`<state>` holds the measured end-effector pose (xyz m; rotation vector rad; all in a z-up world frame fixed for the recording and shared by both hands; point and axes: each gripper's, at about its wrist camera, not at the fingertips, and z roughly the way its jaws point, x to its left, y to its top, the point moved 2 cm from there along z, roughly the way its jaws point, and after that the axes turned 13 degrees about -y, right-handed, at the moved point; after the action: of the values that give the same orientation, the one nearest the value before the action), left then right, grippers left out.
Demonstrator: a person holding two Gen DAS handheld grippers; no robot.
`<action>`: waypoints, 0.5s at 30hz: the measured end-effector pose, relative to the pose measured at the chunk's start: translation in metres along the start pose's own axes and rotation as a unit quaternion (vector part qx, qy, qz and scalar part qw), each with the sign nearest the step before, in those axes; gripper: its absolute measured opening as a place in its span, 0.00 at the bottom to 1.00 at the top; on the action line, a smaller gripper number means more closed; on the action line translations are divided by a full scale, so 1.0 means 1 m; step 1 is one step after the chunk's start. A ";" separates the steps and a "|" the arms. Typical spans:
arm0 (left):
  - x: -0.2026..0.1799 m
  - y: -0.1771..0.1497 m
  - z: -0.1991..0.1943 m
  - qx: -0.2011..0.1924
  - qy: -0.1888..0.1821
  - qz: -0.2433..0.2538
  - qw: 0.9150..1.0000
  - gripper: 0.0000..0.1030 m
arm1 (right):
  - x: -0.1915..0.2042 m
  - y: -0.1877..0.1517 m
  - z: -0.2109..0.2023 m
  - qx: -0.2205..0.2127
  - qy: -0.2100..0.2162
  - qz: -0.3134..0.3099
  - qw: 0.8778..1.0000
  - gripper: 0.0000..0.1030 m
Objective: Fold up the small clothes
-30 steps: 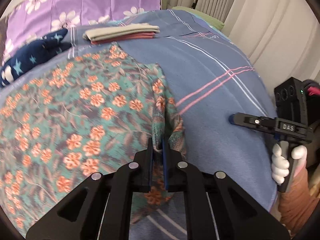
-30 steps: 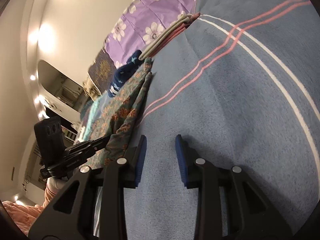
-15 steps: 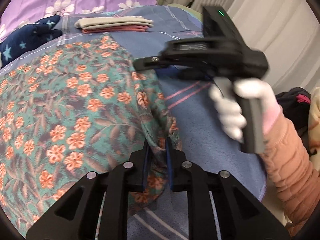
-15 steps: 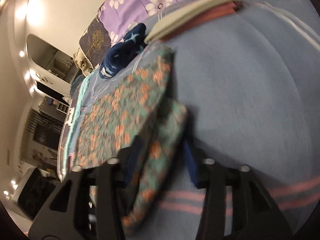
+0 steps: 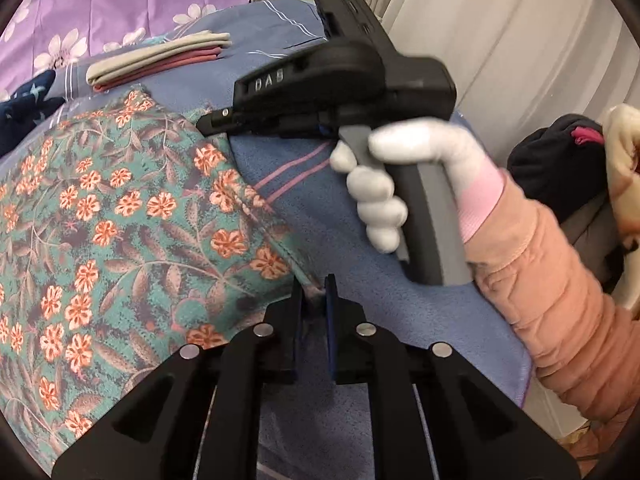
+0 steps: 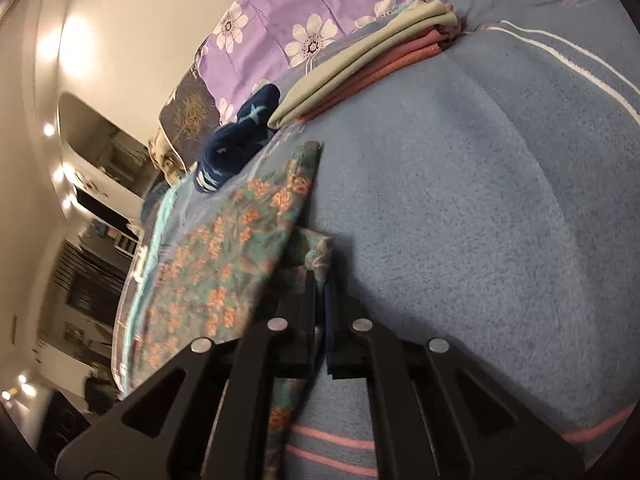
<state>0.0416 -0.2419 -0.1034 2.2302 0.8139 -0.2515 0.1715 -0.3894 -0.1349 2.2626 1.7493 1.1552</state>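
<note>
A teal garment with orange flowers [image 5: 120,216] lies spread on the blue bed cover [image 5: 320,216]. My left gripper [image 5: 314,300] is shut on the garment's near right edge. My right gripper [image 5: 208,122] reaches in from the right, its tips at the garment's far right edge. In the right wrist view the right gripper [image 6: 320,280] is shut on a fold of the same garment [image 6: 224,248], which bunches up between its fingers.
A stack of folded clothes, grey over pink [image 5: 160,58], lies at the back of the bed [image 6: 360,64]. A navy star-print garment [image 5: 24,108] lies left of it [image 6: 236,140]. A purple flowered pillow [image 5: 100,4] stands behind. Curtains [image 5: 500,40] hang at the right.
My right gripper has swung in from the right side of the bed to the garment's far right edge and shut on it. My left gripper has kept its hold on the near edge.
</note>
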 end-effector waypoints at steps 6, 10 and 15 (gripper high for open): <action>-0.022 -0.009 -0.004 0.015 -0.050 0.020 0.998 0.08 | -0.001 -0.002 -0.011 -0.014 0.013 0.010 1.000 0.11; -0.035 -0.012 -0.011 0.009 -0.046 0.037 0.998 0.08 | -0.014 -0.007 -0.027 -0.023 0.048 0.031 0.998 0.25; -0.033 -0.012 -0.027 -0.019 0.061 0.081 0.995 0.43 | -0.014 -0.023 -0.038 -0.017 0.079 0.029 0.996 0.33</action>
<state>0.0064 -0.2324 -0.0775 2.2791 0.6912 -0.0218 0.1300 -0.4074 -0.1253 2.2742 1.7109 1.3985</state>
